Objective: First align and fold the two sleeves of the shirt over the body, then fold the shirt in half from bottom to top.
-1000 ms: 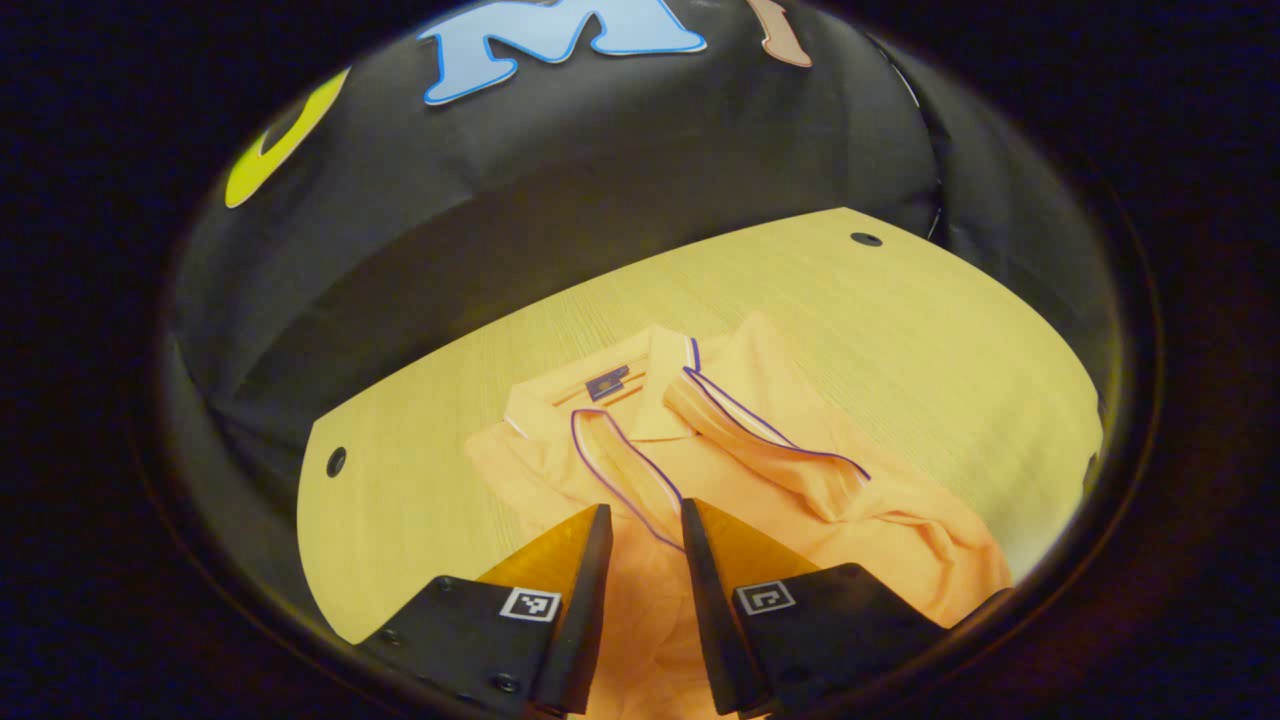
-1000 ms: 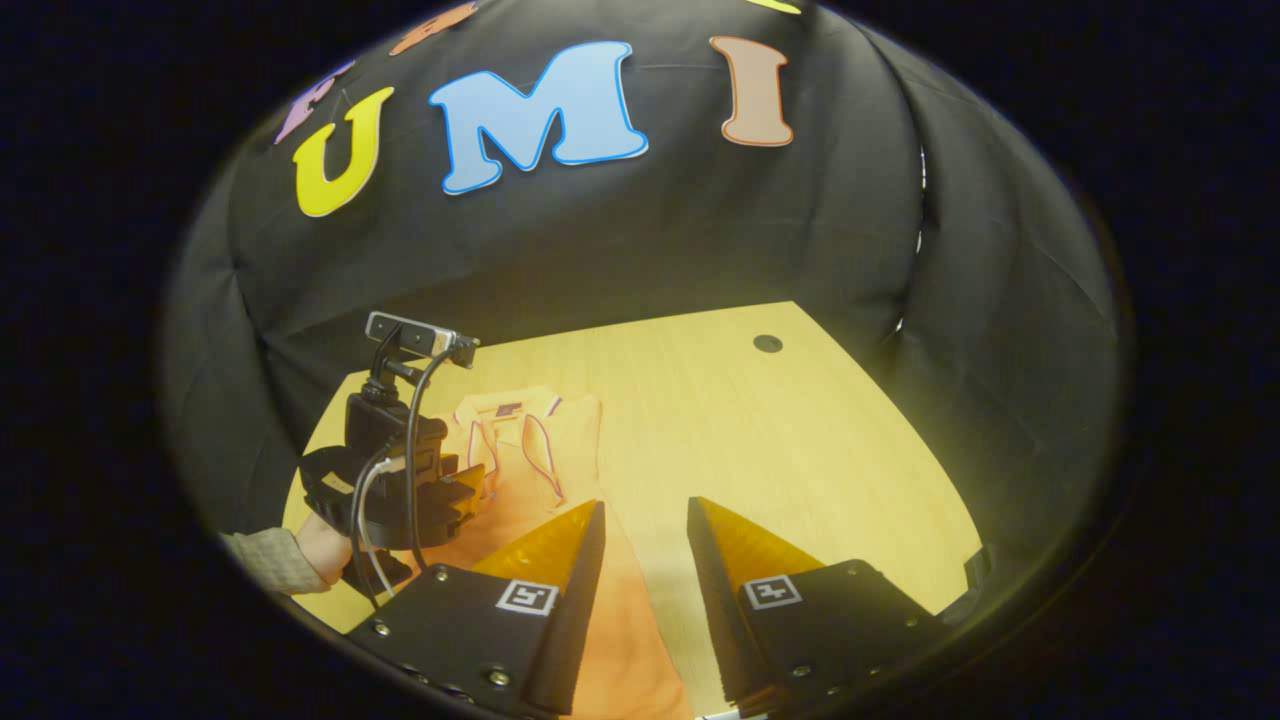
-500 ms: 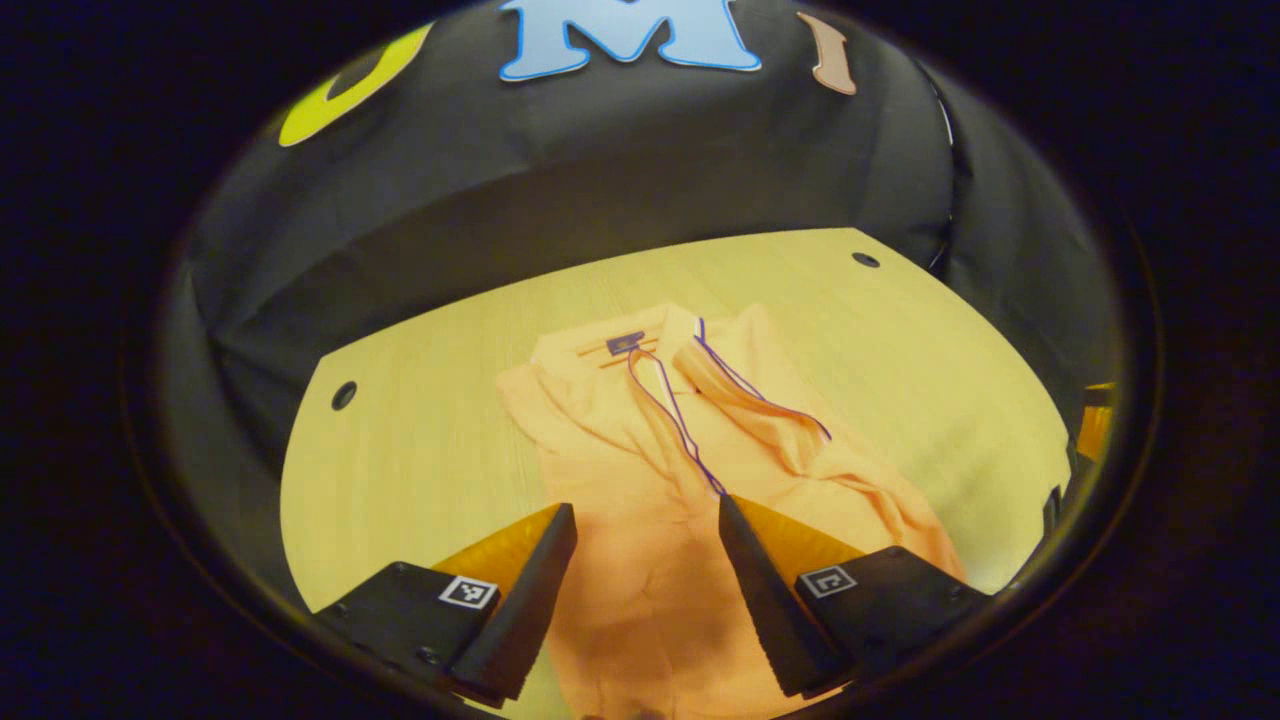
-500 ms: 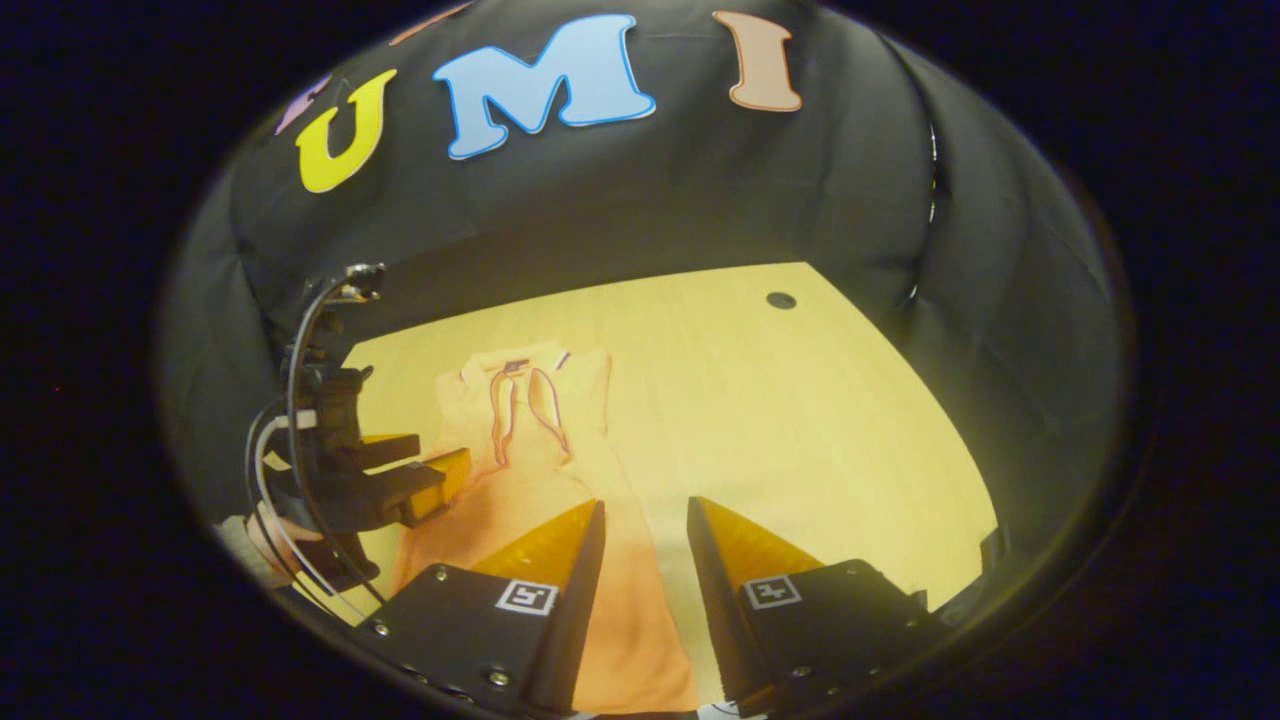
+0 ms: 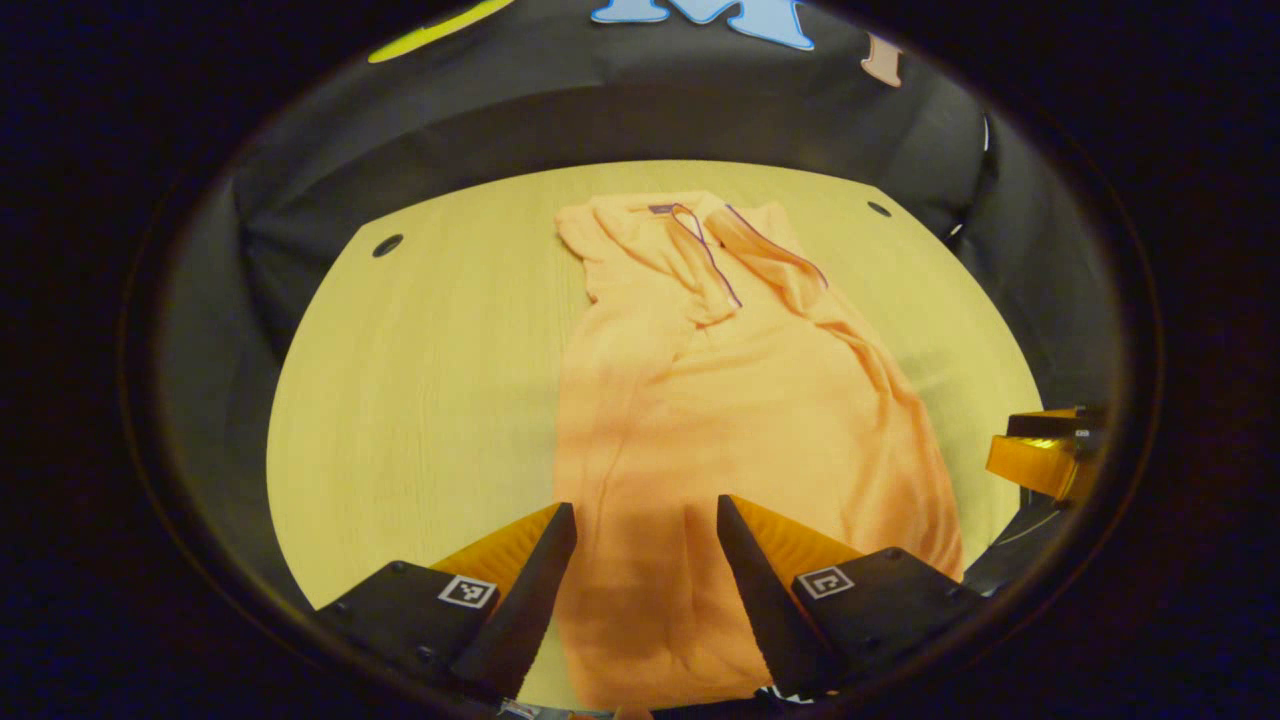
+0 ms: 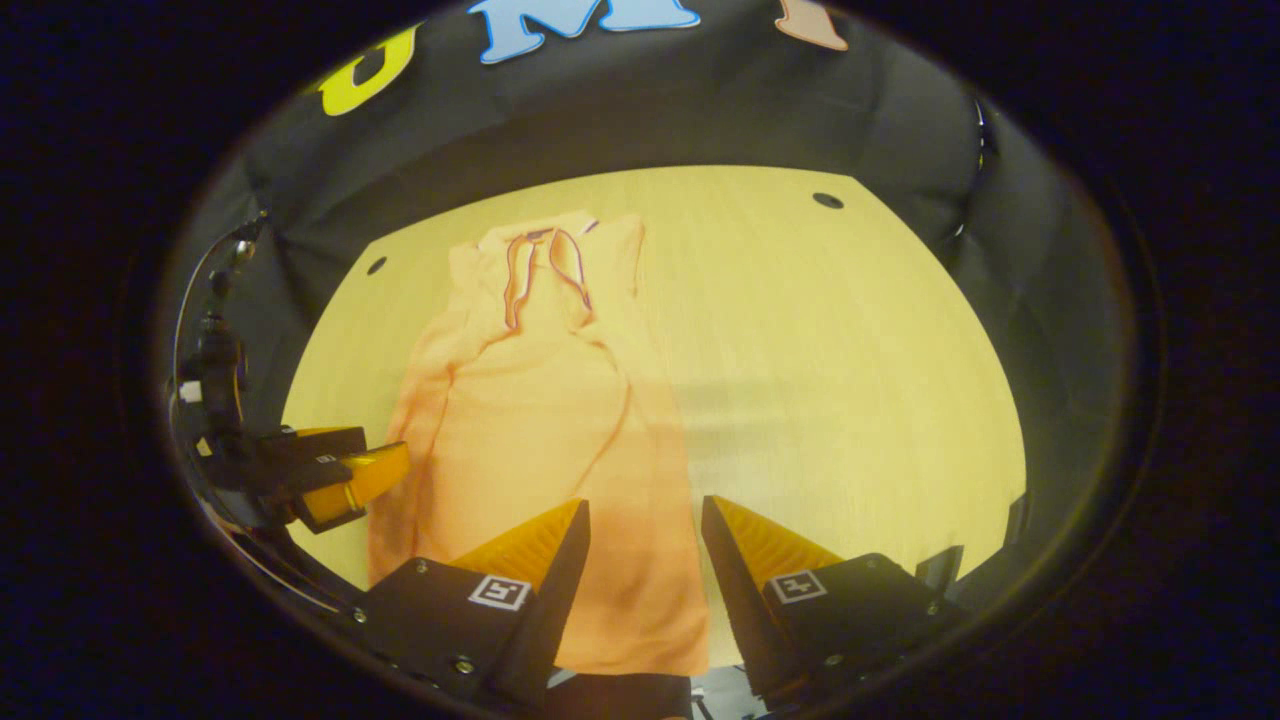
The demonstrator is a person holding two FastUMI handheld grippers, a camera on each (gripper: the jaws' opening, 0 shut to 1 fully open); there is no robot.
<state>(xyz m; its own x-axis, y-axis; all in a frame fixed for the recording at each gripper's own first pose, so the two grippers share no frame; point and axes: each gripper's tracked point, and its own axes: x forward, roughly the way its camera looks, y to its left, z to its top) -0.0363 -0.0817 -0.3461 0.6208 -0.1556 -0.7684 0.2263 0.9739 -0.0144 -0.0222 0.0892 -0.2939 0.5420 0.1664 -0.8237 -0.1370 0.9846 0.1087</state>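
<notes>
Both tools are held above the near hem of the shirt (image 5: 730, 400), left tool (image 5: 645, 515) and right tool (image 6: 640, 515) each gaping with nothing between the fingers. Shirt lies lengthwise on the desk (image 6: 830, 360), sleeves folded in, collar at the far end. Bare desk flanks both long edges.

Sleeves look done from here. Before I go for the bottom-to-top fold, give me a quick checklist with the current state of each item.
1. Both sleeves folded over the body: ok. They lie across the chest of the shirt, cuffs near the collar.
2. Left gripper free: ok. Jaws apart above the cloth near the hem, holding nothing.
3. Right gripper free: ok. Jaws apart, over the shirt's right edge.
4. Hem reachable: ok. The hem lies flat near both grippers.
5. Body smooth: not ok. A long crease runs down the middle.
6. Table free beside the shirt: ok. Bare wood shows on both sides.
</notes>
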